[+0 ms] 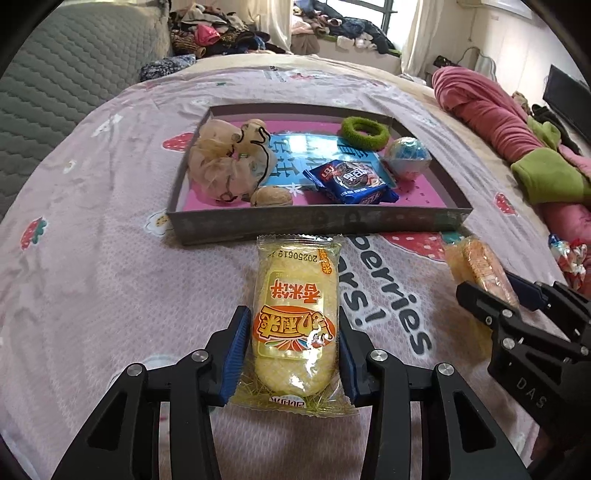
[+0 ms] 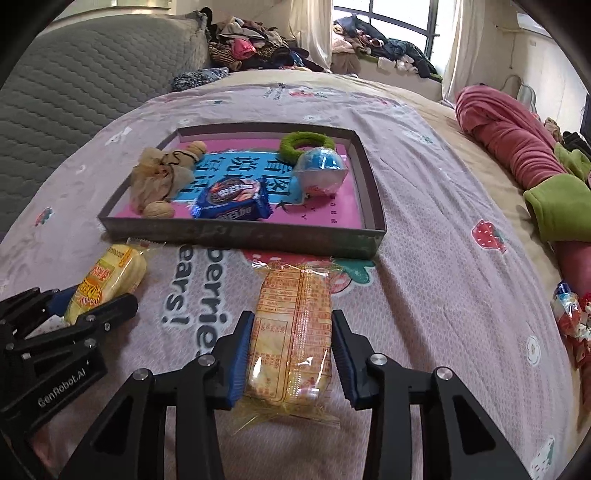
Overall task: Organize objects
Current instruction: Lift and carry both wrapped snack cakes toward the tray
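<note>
My left gripper (image 1: pixel 291 350) is shut on a yellow rice-cracker packet (image 1: pixel 295 317), printed face up, just in front of the grey tray (image 1: pixel 317 221). My right gripper (image 2: pixel 291 354) is shut on a second rice-cracker packet (image 2: pixel 291 332), label side up, also in front of the tray (image 2: pixel 240 234). Each gripper shows in the other's view: the right one (image 1: pixel 491 291) and the left one (image 2: pixel 92 299). In the tray lie a beige scrunchie (image 1: pixel 225 162), two walnuts (image 1: pixel 271 196), a blue cookie pack (image 1: pixel 351 181), a green hair ring (image 1: pixel 364 131) and a blue-white ball (image 1: pixel 406 157).
The tray sits on a pink strawberry bedsheet (image 1: pixel 110 277). A pink and green blanket (image 1: pixel 517 129) lies along the right. Wrapped candies (image 2: pixel 569 314) lie at the right edge. A grey quilted headboard (image 1: pixel 55 92) and piles of clothes (image 1: pixel 221 29) are behind.
</note>
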A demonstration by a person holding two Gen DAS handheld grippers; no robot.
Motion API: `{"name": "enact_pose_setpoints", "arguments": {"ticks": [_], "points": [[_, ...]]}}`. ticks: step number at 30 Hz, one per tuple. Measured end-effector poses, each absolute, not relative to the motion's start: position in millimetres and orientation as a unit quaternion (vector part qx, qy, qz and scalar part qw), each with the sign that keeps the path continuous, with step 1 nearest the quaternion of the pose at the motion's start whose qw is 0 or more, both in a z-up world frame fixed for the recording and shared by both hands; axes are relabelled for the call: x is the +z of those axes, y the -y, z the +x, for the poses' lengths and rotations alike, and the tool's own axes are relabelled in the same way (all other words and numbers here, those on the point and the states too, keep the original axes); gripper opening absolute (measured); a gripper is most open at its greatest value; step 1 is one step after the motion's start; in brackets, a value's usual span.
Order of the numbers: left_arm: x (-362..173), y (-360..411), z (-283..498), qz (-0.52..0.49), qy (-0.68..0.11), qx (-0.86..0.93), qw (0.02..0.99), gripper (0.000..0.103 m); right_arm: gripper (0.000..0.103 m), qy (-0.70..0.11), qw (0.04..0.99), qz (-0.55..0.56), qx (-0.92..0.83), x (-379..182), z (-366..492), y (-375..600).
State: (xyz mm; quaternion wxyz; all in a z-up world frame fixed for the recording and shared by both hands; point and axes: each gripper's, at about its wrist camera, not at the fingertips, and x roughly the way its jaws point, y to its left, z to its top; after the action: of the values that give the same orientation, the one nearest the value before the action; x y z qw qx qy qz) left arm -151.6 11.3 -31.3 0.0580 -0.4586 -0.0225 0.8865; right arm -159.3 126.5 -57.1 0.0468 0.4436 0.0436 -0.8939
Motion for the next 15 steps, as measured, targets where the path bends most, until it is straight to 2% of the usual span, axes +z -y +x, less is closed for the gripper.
{"name": "enact_pose_setpoints", "arguments": {"ticks": [15], "points": [[7.6, -8.6, -100.4, -0.428, 0.028, 0.902, 0.056, 0.045, 0.041, -0.059, 0.057, 0.422, -0.903, -32.7, -109.5, -119.3]]}}
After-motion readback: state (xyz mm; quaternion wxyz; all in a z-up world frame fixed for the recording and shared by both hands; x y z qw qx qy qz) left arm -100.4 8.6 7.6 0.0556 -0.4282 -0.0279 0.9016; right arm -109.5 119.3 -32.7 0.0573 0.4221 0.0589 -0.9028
